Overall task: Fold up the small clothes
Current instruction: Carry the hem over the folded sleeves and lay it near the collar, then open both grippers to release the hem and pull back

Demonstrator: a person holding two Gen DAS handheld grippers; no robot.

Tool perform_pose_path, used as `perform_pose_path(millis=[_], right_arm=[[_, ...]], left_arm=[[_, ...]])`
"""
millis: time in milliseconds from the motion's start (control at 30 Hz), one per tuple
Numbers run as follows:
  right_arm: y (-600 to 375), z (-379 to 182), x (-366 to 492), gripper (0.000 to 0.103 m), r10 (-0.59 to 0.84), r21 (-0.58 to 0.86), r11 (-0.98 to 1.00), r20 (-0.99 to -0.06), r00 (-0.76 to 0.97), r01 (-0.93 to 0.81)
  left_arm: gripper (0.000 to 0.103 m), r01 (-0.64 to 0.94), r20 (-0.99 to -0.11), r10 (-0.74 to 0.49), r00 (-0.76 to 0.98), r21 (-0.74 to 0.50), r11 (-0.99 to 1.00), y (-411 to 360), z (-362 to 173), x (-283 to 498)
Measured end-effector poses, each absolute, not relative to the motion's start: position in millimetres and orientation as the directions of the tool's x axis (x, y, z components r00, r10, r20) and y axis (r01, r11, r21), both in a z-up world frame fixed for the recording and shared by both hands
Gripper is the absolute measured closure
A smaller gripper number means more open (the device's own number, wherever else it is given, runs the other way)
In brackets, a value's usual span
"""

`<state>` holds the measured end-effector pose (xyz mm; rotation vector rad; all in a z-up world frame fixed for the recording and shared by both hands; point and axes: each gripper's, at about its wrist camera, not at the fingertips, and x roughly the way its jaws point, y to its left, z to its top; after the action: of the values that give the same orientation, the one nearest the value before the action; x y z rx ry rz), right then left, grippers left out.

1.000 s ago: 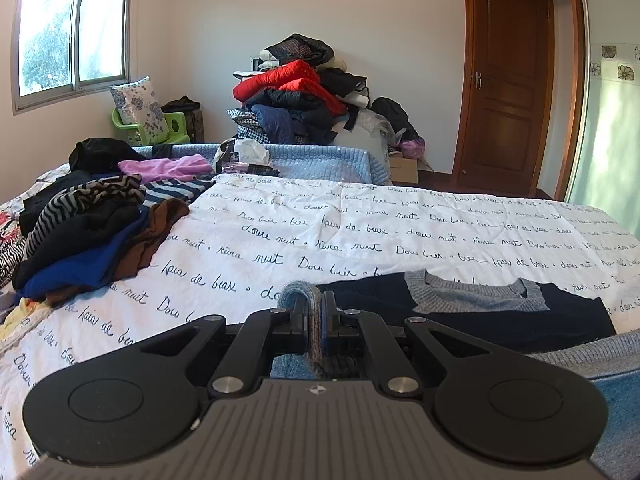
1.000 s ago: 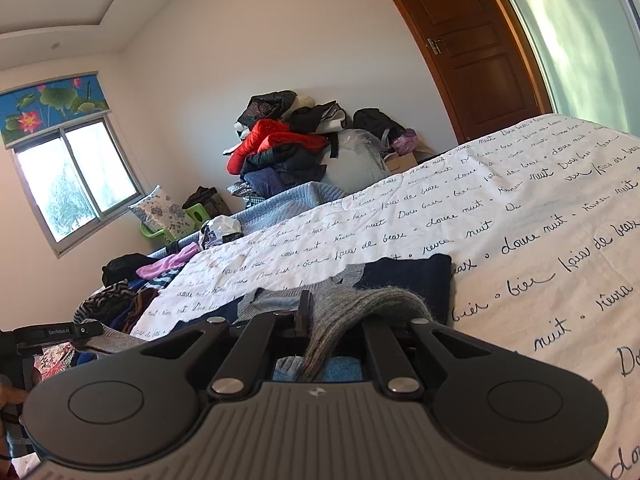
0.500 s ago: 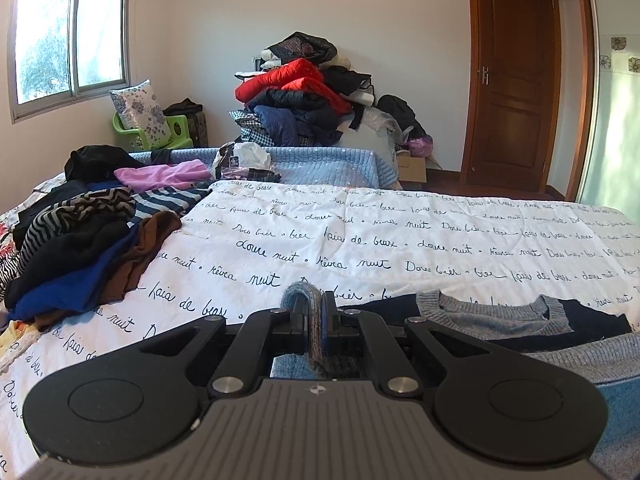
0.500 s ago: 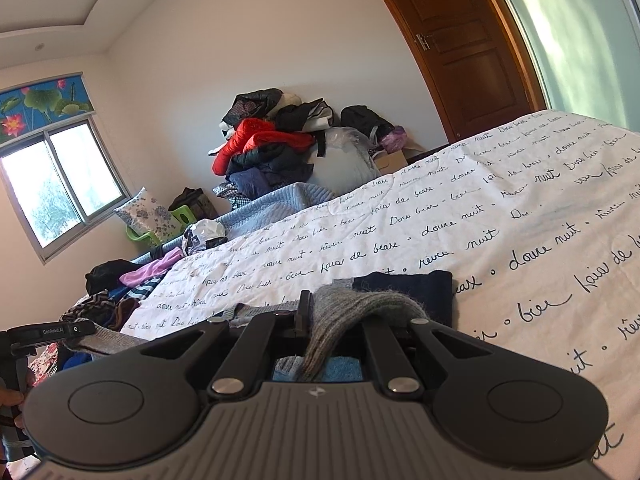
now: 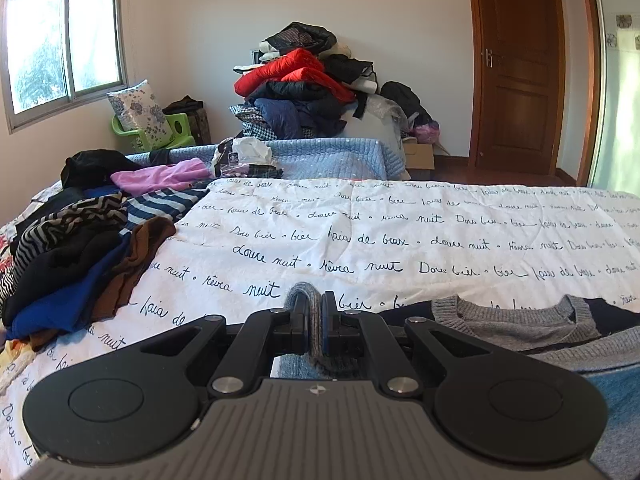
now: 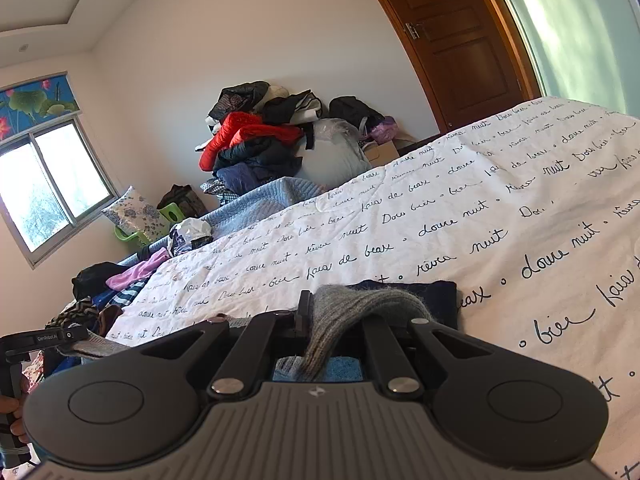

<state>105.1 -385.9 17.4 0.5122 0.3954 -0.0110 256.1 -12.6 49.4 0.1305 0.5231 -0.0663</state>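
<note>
Where the left wrist view looks across the bed [image 5: 400, 236]: one sweater [image 5: 516, 326], grey and navy, flat on the lettered cover at lower right; one heap of loose clothes [image 5: 76, 248] at left; one tall pile of garments [image 5: 308, 88] by the far wall; one door [image 5: 516, 68]. One left gripper [image 5: 316, 320], jaws clenched on a grey knit edge of the sweater.

Right wrist view: same sweater [image 6: 404, 292], one navy corner lying ahead. One right gripper [image 6: 320, 320], jaws clamped on a grey knit fold that drapes over the right finger. Left gripper's handle visible at far left edge.
</note>
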Motion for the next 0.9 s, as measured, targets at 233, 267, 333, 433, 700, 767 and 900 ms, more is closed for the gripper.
perform_pose_path(millis=[233,267,333,433,700,767,900], right_arm=[[-393.5,11.0,117.6,0.097,0.076,0.479,0.868,-0.388,0.919,0.13],[-394.0,9.8,119.7,0.097,0.075,0.478,0.868,-0.391,0.917,0.133],[-394.8,7.2,124.1,0.097,0.073,0.477,0.868,-0.398,0.914,0.138],[-396.1,3.6,130.9,0.097,0.073,0.477,0.867,-0.409,0.91,0.145],[-403.0,-8.0,149.5,0.097,0.066,0.478,0.86,-0.45,0.89,0.178],[-404.5,-11.2,153.0,0.097,0.064,0.48,0.857,-0.46,0.886,0.187],[-411.3,-19.9,161.7,0.097,0.079,0.512,0.834,-0.484,0.872,0.208]], left_arm=[[0.095,0.094,-0.532,-0.022,0.847,0.109,0.99,-18.5,36.3,276.2],[0.095,0.094,-0.535,-0.02,0.845,0.11,0.989,-19.0,34.6,278.5],[0.095,0.093,-0.542,-0.015,0.84,0.117,0.989,-21.0,31.3,284.6],[0.095,0.092,-0.553,-0.008,0.833,0.124,0.988,-22.9,26.6,292.2],[0.095,0.078,-0.579,0.013,0.815,0.131,0.988,-31.1,12.7,316.7],[0.095,0.077,-0.588,0.014,0.809,0.13,0.989,-33.8,8.8,322.0],[0.092,0.064,-0.599,0.032,0.8,0.139,0.988,-37.2,2.6,331.0]])
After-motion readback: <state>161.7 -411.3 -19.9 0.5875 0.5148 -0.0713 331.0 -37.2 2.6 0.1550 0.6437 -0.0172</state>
